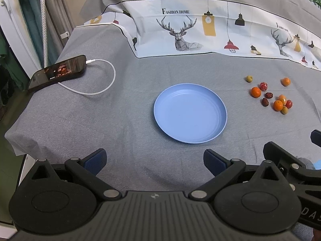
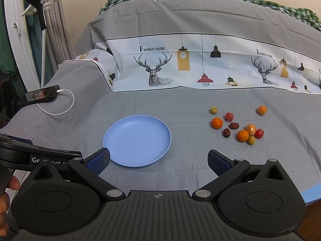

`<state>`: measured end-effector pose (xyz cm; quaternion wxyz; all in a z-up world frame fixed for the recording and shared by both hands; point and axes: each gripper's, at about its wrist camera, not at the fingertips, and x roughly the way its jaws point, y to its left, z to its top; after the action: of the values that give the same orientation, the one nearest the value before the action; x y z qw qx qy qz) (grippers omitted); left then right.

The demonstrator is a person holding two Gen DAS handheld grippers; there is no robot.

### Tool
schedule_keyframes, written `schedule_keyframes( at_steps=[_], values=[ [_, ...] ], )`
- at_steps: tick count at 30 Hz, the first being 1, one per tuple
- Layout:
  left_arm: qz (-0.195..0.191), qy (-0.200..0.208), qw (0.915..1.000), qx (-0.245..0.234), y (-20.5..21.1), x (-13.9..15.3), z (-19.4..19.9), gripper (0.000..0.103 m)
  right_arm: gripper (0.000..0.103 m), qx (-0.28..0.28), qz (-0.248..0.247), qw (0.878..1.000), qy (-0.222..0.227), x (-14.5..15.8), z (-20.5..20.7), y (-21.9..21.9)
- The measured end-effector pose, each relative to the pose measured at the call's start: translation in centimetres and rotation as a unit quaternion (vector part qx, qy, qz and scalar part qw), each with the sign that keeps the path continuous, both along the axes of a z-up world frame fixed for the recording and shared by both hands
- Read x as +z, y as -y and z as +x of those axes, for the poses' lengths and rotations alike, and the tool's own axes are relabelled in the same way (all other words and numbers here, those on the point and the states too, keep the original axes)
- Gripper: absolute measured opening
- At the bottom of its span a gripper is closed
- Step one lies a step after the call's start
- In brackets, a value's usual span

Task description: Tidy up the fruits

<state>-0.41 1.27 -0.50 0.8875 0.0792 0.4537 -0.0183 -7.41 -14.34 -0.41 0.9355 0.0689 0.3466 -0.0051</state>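
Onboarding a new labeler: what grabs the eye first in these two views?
The empty blue plate sits mid-table on the grey cloth, with a loose cluster of small fruits to its right, none on the plate yet. At far left, a phone lies plugged into a white cable. Both the left gripper and the right gripper hover open, holding nothing.

Left wrist view low over near table edge, facing plate (image 1: 190,114), right wrist view beside it, shifted right, both sharing plate (image 2: 137,140), fruits (image 2: 236,124), phone (image 1: 57,73).
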Motion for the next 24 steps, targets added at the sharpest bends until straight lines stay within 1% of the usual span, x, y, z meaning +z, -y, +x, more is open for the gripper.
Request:
schedule_keyframes(
  at_steps=[12, 21, 24],
  values=[
    [0.002, -0.006, 1.0000, 0.003, 0.0, -0.1, 0.2, 0.103, 0.103, 0.002, 0.000, 1.000, -0.004, 0.1, 0.4, -0.2],
    [0.001, -0.017, 0.9999, 0.000, 0.3, -0.5, 0.6, 0.103, 0.103, 0.000, 0.010, 1.000, -0.001, -0.4, 0.6, 0.4],
    [0.004, -0.020, 0.9997, -0.010, 1.2, -0.9, 1.1, 0.103, 0.103, -0.022, 0.018, 1.000, 0.008, -1.2, 0.7, 1.5]
  ],
)
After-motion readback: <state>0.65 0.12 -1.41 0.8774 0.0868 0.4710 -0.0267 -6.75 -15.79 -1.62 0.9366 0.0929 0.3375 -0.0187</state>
